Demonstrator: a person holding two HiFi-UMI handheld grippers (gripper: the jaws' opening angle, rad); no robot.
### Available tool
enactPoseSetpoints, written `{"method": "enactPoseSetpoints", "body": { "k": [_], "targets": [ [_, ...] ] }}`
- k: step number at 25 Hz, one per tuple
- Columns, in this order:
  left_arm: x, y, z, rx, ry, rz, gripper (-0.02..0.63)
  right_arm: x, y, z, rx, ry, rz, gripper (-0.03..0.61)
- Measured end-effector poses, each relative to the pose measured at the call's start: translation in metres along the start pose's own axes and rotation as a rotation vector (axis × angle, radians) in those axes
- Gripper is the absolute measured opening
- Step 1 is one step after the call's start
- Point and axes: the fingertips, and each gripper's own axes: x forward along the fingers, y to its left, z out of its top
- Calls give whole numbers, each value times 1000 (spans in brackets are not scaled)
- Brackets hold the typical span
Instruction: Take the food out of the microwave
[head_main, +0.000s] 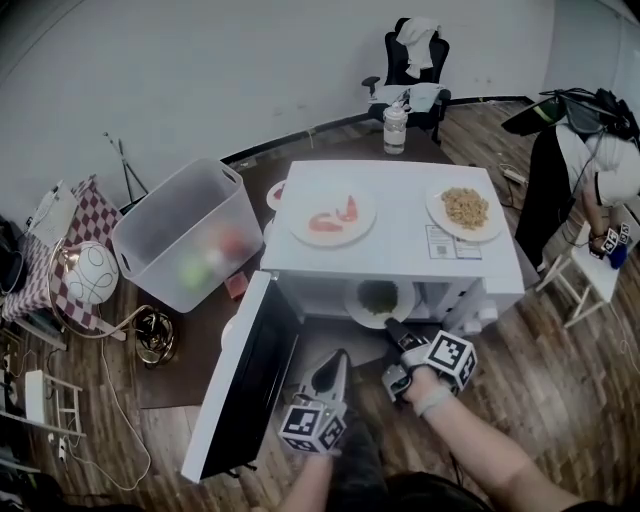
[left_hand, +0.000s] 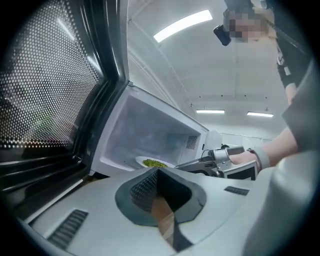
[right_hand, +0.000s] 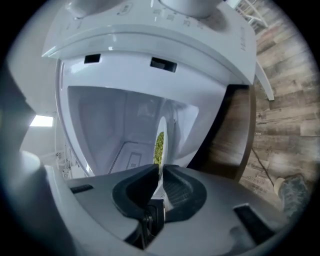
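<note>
A white plate of green food (head_main: 380, 300) sits in the open white microwave (head_main: 400, 262), at the front of its cavity. My right gripper (head_main: 397, 330) reaches in from the front and is shut on the plate's near rim. In the right gripper view the plate (right_hand: 160, 142) stands edge-on between the pads of that gripper (right_hand: 161, 172). My left gripper (head_main: 335, 372) hovers in front of the opening, shut and holding nothing. The left gripper view shows its closed jaws (left_hand: 159, 172), the plate (left_hand: 154, 163) inside and the right gripper (left_hand: 200, 165) at the rim.
The microwave door (head_main: 250, 380) swings out to the left, close to my left gripper. On the microwave's top rest a plate of pink food (head_main: 333, 217) and a plate of tan food (head_main: 465, 210). A translucent bin (head_main: 185, 235) stands left, a person (head_main: 590, 170) right.
</note>
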Motion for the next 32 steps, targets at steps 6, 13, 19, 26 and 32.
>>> {"method": "enactPoseSetpoints", "body": {
  "k": [6, 13, 19, 26, 32],
  "targets": [
    [-2, -6, -1, -1, 2, -6, 0, -8, 0, -7, 42, -2, 20, 25],
    [-3, -7, -3, -3, 1, -1, 0, -17, -4, -13, 65, -7, 41, 25],
    [-2, -3, -1, -2, -5, 5, 0, -17, -6, -15, 60, 0, 53, 28],
    [-4, -3, -5, -14, -1, 8, 0, -16, -7, -15, 54, -3, 59, 46],
    [-4, -2, -6, -20, 0, 3, 0, -9, -9, -15, 99, -14, 76, 92]
  ]
}}
